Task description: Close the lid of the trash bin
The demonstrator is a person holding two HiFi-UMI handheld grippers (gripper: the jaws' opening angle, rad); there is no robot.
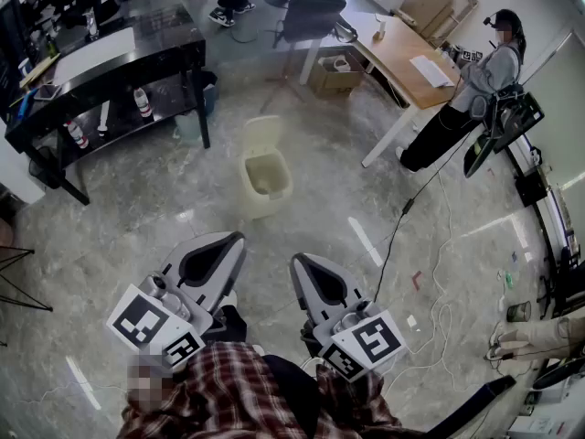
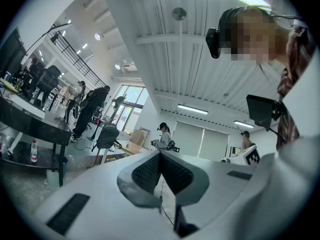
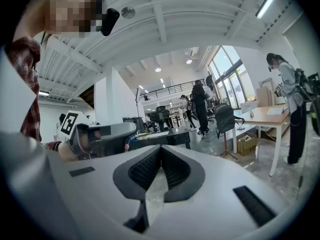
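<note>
A small beige trash bin (image 1: 266, 183) stands on the marble floor ahead of me, its lid (image 1: 261, 133) raised upright at the far side and the inside showing. Both grippers are held low near my body, well short of the bin. The left gripper (image 1: 234, 239) points toward the bin from the near left and is shut on nothing. The right gripper (image 1: 297, 262) sits beside it, likewise shut and empty. In the left gripper view the left gripper (image 2: 160, 154) has its pads pressed together and aims up across the room. The right gripper (image 3: 161, 148) looks the same in its own view. Neither gripper view shows the bin.
A black table (image 1: 108, 73) with bottles on its lower shelf stands to the far left. A wooden desk (image 1: 409, 59), a cardboard box (image 1: 335, 75) and an office chair (image 1: 313, 7) lie beyond the bin. A person (image 1: 472, 94) stands at the right. A cable (image 1: 397, 230) trails over the floor.
</note>
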